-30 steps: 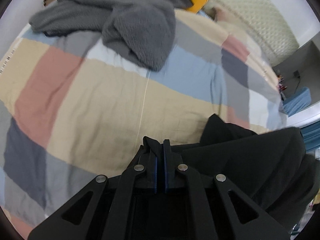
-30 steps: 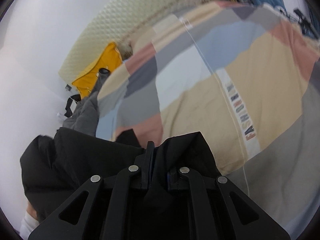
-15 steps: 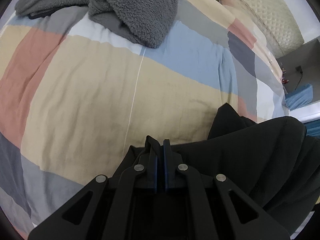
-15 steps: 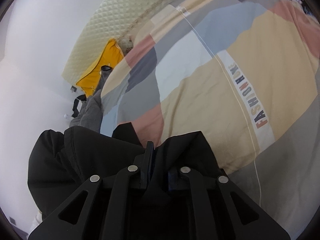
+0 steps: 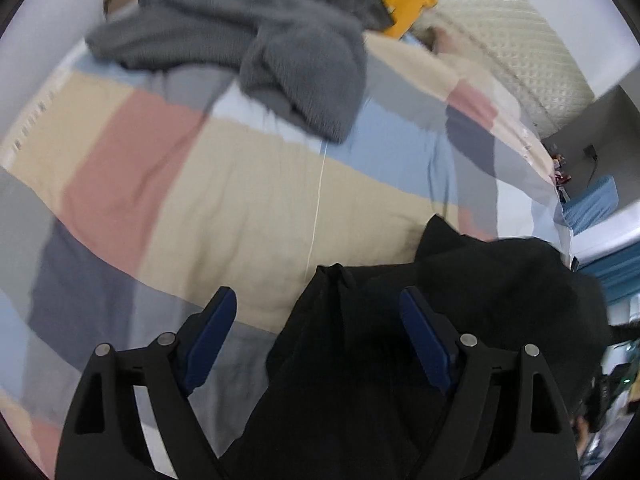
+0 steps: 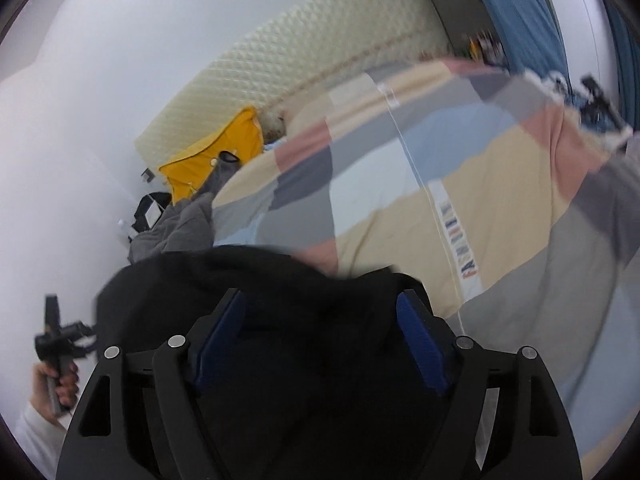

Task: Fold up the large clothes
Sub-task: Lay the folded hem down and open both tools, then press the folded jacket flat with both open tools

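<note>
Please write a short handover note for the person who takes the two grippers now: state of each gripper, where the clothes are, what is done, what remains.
Left gripper: jaws opening, pads clear of the black garment, whose edge lies between them.
Right gripper: jaws opening too, the same black cloth below and between them, not pinched.
Black garment: bunched at the near edge of the patchwork bed cover.
Grey fleece garment: heaped at the far side, untouched.
Done: black garment released onto the bed; how neat the fold is cannot be seen.
Left: check that fold, then fold the grey one.
</note>
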`<move>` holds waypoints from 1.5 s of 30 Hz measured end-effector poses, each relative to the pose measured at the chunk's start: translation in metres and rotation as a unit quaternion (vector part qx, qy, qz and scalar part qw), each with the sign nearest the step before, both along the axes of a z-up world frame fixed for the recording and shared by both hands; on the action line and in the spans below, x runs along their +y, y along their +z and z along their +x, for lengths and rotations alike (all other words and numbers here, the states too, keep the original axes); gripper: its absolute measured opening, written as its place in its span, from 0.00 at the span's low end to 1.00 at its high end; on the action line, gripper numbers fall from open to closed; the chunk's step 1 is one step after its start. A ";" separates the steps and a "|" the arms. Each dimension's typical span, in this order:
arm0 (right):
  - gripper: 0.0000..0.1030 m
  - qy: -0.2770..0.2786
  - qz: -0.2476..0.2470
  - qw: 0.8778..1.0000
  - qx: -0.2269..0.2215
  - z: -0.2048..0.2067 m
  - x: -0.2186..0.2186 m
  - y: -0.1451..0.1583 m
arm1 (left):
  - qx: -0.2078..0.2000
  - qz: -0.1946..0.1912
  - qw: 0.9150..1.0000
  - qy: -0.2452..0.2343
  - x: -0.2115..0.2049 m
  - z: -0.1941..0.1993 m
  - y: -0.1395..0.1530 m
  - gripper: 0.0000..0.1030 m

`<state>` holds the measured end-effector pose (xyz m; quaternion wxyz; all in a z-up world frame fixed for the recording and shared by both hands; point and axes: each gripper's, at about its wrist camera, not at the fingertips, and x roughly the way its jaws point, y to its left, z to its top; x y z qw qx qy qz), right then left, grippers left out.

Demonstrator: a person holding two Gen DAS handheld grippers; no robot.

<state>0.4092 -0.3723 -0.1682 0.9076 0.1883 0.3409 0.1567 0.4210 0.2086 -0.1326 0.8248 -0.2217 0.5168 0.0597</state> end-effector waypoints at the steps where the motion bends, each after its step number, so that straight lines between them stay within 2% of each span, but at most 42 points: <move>1: 0.75 -0.002 -0.013 1.000 -0.009 -0.007 0.004 0.012 | -0.014 0.011 1.000 -0.002 -0.005 -0.005 0.014 0.81; 5: 0.77 0.007 -0.052 0.996 -0.073 -0.038 0.028 0.071 | -0.077 0.023 0.996 -0.030 -0.038 -0.017 0.068 0.81; 10: 0.82 0.014 -0.052 0.991 -0.121 -0.057 0.052 0.130 | -0.158 0.028 0.983 -0.087 -0.107 -0.031 0.143 0.81; 12: 0.84 0.013 -0.054 0.990 -0.132 -0.061 0.060 0.147 | -0.182 0.025 0.977 -0.105 -0.130 -0.034 0.166 0.81; 15: 0.89 0.011 -0.069 0.988 -0.140 -0.063 0.068 0.157 | -0.214 0.030 0.968 -0.126 -0.157 -0.038 0.193 0.81; 17: 0.94 0.007 -0.078 0.987 -0.141 -0.066 0.069 0.154 | -0.223 0.042 0.965 -0.133 -0.170 -0.036 0.195 0.81; 20: 0.95 0.010 -0.089 0.988 -0.128 -0.063 0.077 0.132 | -0.220 0.052 0.964 -0.138 -0.182 -0.033 0.171 0.81; 23: 0.95 0.019 -0.109 0.987 -0.113 -0.056 0.085 0.100 | -0.207 0.097 0.962 -0.147 -0.190 -0.032 0.131 0.81; 27: 0.95 0.035 -0.141 0.984 -0.101 -0.045 0.101 0.053 | -0.182 0.126 0.964 -0.146 -0.186 -0.026 0.076 0.81; 32: 0.95 0.057 -0.192 0.977 -0.068 -0.011 0.131 -0.009 | -0.155 0.169 0.962 -0.148 -0.188 -0.008 0.023 0.81; 34: 0.95 0.063 -0.198 0.976 -0.060 0.003 0.139 -0.030 | -0.142 0.168 0.964 -0.150 -0.190 0.002 0.000 0.81; 35: 0.95 0.064 -0.195 0.977 -0.057 0.010 0.141 -0.038 | -0.132 0.172 0.964 -0.152 -0.193 0.007 -0.005 0.81; 37: 0.95 0.060 -0.195 0.978 -0.052 0.020 0.142 -0.049 | -0.140 0.184 0.960 -0.156 -0.197 0.014 -0.008 0.81; 40: 0.96 0.050 -0.193 0.979 -0.040 0.037 0.141 -0.055 | -0.145 0.169 0.963 -0.152 -0.194 0.022 -0.010 0.81; 43: 0.98 0.044 -0.196 0.979 -0.032 0.053 0.144 -0.059 | -0.137 0.199 0.957 -0.163 -0.203 0.037 -0.017 0.81; 45: 0.99 0.045 -0.204 0.978 -0.026 0.064 0.148 -0.063 | -0.130 0.203 0.956 -0.167 -0.205 0.047 -0.019 0.81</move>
